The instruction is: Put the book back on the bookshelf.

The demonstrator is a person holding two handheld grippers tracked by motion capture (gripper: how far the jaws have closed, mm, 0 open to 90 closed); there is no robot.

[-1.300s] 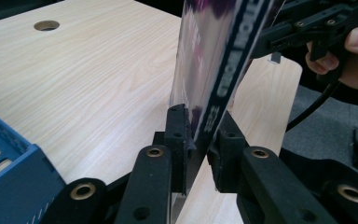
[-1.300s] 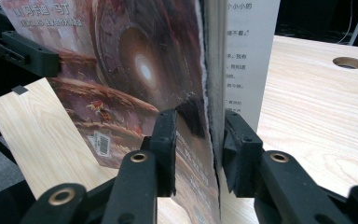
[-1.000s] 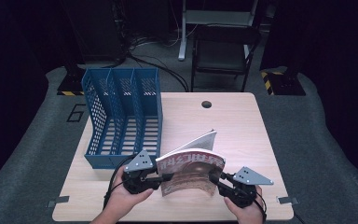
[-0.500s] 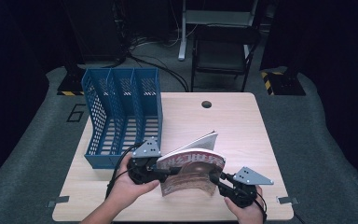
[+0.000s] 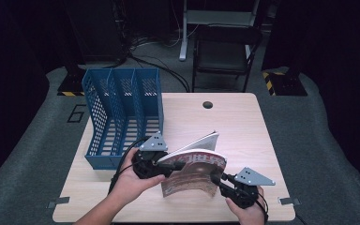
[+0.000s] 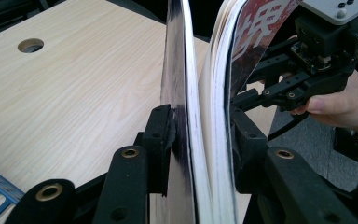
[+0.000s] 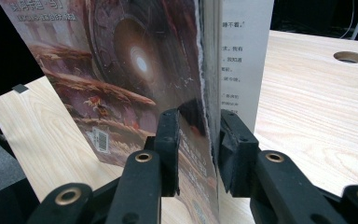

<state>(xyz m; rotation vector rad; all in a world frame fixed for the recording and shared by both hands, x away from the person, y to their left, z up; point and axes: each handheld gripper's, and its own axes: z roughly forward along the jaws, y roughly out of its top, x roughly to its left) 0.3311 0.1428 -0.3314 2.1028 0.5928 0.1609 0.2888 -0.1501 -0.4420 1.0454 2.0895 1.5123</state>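
left gripper [image 5: 166,165] rose, jaws closing on magazine [image 5: 194,171]; right gripper [image 5: 215,180] clamps it over wooden table [image 5: 243,126]

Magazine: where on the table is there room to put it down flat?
The table is bare from its round hole across the right side. It is crowded at left, where the blue file rack stands, and up front around the magazine.

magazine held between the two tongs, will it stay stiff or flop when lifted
The thin glossy-covered paper magazine probably flops: its cover already bows between the left tongs and right tongs. The shiny cover may slip. Its pages fan apart, so loose ones could splay.
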